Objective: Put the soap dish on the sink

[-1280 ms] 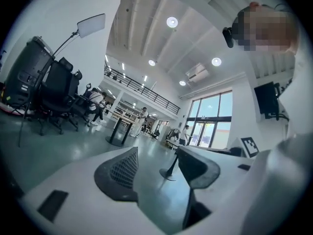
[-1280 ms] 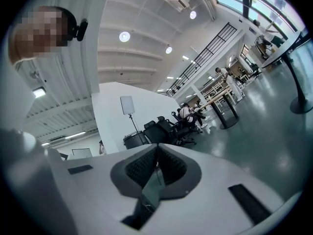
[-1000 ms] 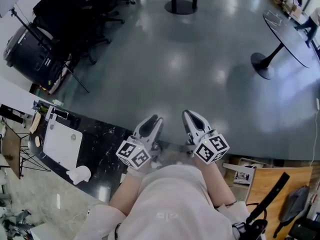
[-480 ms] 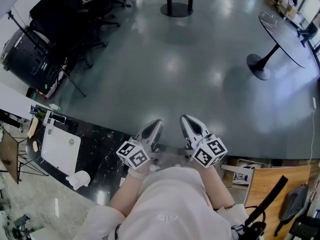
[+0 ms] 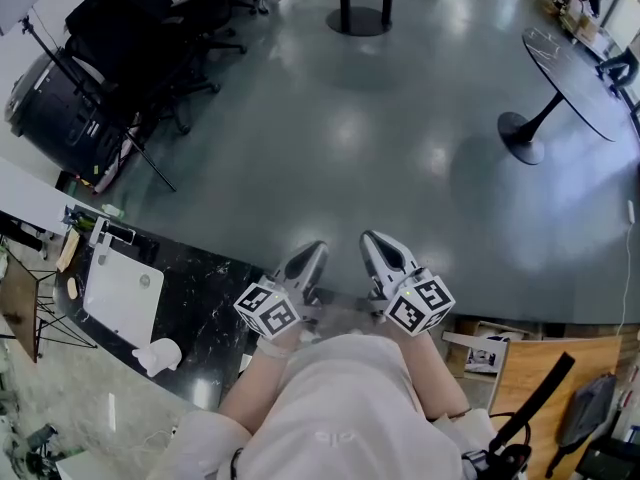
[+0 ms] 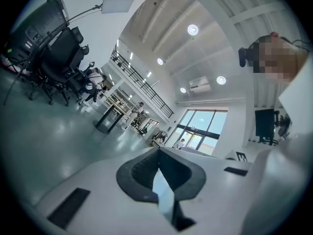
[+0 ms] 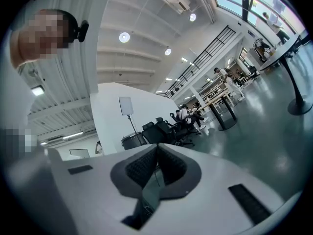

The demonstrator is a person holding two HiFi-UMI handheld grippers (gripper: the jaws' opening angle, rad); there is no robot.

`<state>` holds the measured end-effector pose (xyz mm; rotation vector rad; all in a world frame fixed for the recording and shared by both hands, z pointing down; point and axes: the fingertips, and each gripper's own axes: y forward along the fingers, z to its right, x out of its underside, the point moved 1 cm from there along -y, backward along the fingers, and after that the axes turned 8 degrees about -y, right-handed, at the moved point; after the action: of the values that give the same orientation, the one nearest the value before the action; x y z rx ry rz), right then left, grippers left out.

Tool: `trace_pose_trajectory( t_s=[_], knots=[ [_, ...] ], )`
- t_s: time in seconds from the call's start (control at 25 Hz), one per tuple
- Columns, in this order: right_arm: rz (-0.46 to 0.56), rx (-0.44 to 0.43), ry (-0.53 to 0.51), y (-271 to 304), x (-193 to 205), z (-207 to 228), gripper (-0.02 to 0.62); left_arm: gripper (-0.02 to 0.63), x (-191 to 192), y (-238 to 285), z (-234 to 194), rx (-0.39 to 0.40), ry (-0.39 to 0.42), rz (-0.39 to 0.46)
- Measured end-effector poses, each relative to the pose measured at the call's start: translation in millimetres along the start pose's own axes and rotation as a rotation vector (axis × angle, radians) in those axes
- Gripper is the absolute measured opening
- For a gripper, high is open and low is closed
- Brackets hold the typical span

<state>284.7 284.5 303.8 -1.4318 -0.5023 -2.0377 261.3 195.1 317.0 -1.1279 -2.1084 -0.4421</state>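
Left gripper [image 5: 313, 252] well apart from sink [image 5: 121, 302]

Bright ceiling lights [image 6: 192, 30], glare patches on glossy floor [image 5: 350, 128], fisheye-warped edges, sharp focus

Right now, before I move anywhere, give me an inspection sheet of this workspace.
Surface: glossy black marble counter, lower left.
Job's things: white rectangular sink set in the counter; soap dish not made out.
Clutter: white crumpled lump by the counter's near edge.
Grippers: left hand-held gripper and right hand-held gripper both shut, empty, away from the sink.
Cables: nothing seen.
Surroundings: shiny grey floor, black office chairs, dark round pedestal table.
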Motion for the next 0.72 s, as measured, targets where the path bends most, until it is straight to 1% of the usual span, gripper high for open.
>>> trace_pose_trajectory(
  t_s=[0.4,0.56,0.72],
  knots=[
    [-0.005,-0.01,0.007,-2.7,4.3,-2.7,0.025,0.009,8.8,-7.4,-4.7,0.018,-0.005,0.029],
    [-0.006,-0.014,0.008,-2.0,4.2,-3.5,0.025,0.008,5.4,-9.4,-2.5,-0.002,0.001,0.018],
    [-0.007,-0.021,0.004,-2.9,1.5,-4.6,0.025,0.009,9.6,-10.0,-5.3,0.009,-0.004,0.034]
  ],
)
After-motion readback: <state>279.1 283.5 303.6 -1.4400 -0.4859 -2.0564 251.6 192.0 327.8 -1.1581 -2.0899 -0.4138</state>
